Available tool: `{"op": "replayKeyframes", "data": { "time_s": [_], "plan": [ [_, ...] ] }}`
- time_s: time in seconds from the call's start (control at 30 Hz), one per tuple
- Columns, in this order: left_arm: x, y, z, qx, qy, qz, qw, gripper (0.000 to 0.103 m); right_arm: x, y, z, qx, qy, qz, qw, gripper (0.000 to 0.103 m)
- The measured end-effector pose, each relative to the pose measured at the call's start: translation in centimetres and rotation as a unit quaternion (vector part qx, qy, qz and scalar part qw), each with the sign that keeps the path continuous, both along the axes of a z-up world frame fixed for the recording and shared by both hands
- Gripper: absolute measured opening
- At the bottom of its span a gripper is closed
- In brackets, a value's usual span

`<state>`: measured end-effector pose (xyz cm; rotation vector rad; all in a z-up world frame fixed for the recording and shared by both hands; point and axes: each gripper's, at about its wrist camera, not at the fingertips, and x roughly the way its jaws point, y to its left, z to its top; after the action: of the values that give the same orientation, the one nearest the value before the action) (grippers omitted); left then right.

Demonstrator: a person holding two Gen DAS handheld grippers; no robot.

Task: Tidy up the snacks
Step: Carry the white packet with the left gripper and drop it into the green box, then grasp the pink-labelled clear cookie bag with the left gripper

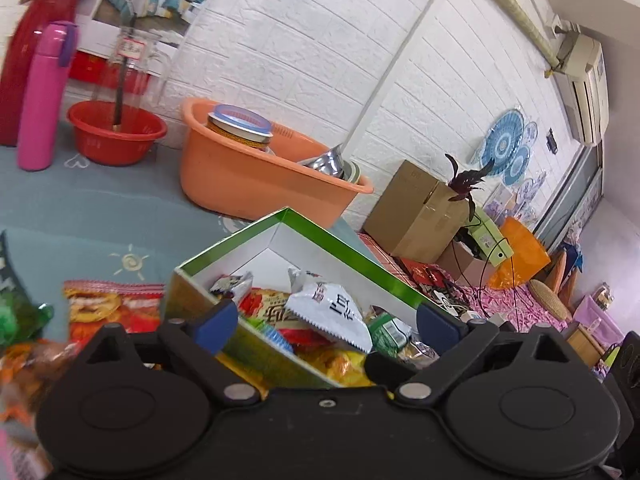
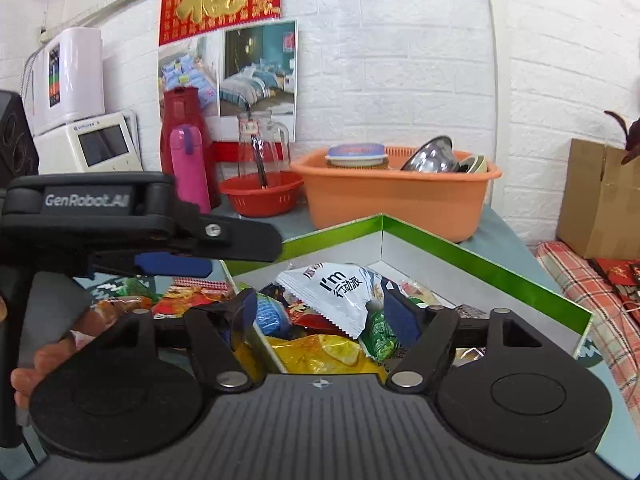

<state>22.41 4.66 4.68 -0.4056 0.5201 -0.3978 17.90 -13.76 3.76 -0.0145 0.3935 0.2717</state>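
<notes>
Both grippers, left gripper and right gripper, wide apart, empty. White bag ahead in box: light, crinkly, slippery; pinch edge.

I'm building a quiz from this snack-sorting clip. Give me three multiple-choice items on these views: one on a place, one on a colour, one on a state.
1. Where does the white snack packet lie?
A. in the green-rimmed box
B. in the orange basin
C. on the cardboard carton

2. What colour is the slim bottle beside the red flask?
A. blue
B. pink
C. yellow

3. How does the right tool stand?
A. shut on the white packet
B. shut on the bottle
C. open, holding nothing

A: it rests on top of the other snacks inside the box.
B: its body is bright pink.
C: its fingers stand apart over the box, gripping nothing.
</notes>
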Motion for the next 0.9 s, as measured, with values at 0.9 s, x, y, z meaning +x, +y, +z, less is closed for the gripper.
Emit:
{"op": "replayKeyframes", "data": {
  "time_s": [0.9],
  "plan": [
    [-7.6, 9.5, -6.7, 0.036, 0.072, 0.084, 0.9932, 0.064, -10.1, 4.7, -2.3, 0.051, 0.073, 0.083, 0.993, 0.103]
  ]
}}
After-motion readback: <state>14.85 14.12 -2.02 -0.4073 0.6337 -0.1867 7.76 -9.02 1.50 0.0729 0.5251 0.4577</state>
